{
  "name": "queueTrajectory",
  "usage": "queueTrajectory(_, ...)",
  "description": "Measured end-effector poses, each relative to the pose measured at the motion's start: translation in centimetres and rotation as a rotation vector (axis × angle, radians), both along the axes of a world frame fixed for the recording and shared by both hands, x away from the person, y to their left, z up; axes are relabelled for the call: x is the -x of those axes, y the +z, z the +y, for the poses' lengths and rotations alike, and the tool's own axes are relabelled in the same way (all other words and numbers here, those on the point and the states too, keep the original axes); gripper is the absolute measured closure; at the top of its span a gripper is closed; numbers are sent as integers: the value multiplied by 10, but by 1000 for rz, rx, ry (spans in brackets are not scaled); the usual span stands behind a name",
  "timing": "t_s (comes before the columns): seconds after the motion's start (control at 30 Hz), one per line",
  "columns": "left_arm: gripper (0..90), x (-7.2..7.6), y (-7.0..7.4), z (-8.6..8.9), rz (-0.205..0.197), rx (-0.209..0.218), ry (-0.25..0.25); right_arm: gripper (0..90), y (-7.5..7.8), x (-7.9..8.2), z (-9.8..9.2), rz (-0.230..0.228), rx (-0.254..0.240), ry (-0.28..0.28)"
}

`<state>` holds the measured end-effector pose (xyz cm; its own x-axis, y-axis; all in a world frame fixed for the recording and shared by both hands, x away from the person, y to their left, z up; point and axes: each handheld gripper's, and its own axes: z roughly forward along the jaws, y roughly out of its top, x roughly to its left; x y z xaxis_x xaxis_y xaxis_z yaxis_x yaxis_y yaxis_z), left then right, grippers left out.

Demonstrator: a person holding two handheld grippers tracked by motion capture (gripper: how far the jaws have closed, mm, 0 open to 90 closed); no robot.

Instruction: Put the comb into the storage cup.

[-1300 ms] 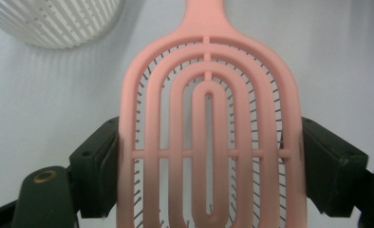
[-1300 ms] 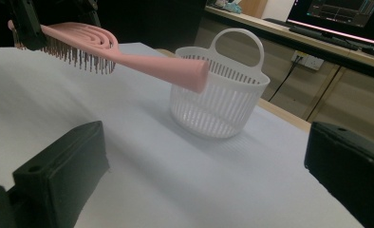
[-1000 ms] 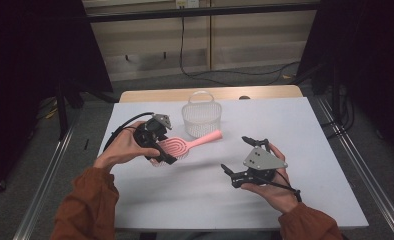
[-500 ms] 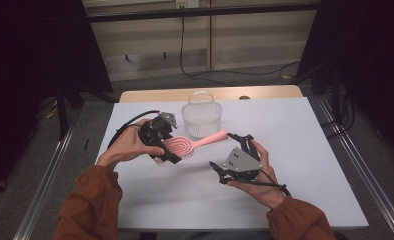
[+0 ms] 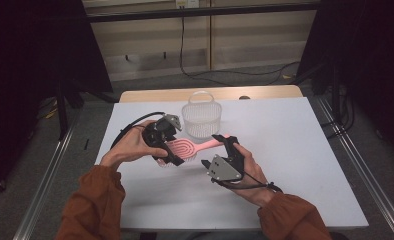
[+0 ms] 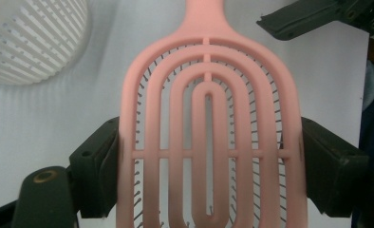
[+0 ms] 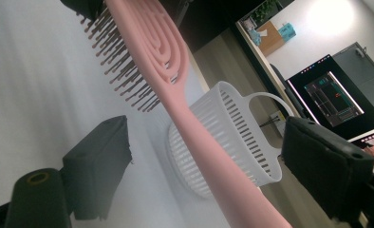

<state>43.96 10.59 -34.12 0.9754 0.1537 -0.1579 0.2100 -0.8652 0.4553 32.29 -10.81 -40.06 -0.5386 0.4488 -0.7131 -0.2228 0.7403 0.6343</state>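
Observation:
A pink vented hairbrush (image 5: 182, 148) hangs just above the white table, bristles down. My left gripper (image 5: 173, 150) is shut on the brush head; in the left gripper view both pads press the sides of the head (image 6: 209, 142). My right gripper (image 5: 216, 148) has come in from the right and straddles the brush handle (image 7: 209, 156). Its jaws have just been closing, with the handle between them, but there is a gap on each side and they stand open. A white slatted basket (image 5: 201, 120) with a loop handle stands just behind the brush.
The white table (image 5: 295, 140) has free room to the right and along its front edge. Metal frame rails run down both sides of it. Cables lie on the floor beyond its far edge. A lit monitor (image 7: 332, 99) shows far off in the right gripper view.
My right gripper has moved left from the table's right half to the brush handle, and its jaws have narrowed. The left gripper and the brush have stayed where they were.

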Motion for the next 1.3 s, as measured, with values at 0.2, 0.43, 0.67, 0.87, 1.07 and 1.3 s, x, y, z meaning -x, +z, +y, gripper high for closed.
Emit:
queueTrajectory(0.2,197,1,0,-3,-10,-2,-11,241,-4,-2,8,-55,97,-10)
queueTrajectory(0.43,197,1,-1,-7,-3,-8,-24,325,-8,-4,16,-107,208,-34)
queueTrajectory(0.67,197,1,-3,-11,-5,-14,-21,460,-16,-6,24,-167,327,-23)
queueTrajectory(0.87,197,1,-2,-13,-6,-14,-27,588,-22,-7,28,-183,389,-39)
queueTrajectory(1.07,197,1,-1,-14,-3,-7,-19,657,-23,-8,29,-206,416,-44)
queueTrajectory(1.3,197,-1,-5,-17,4,-13,-22,725,-27,-6,32,-252,450,-53)
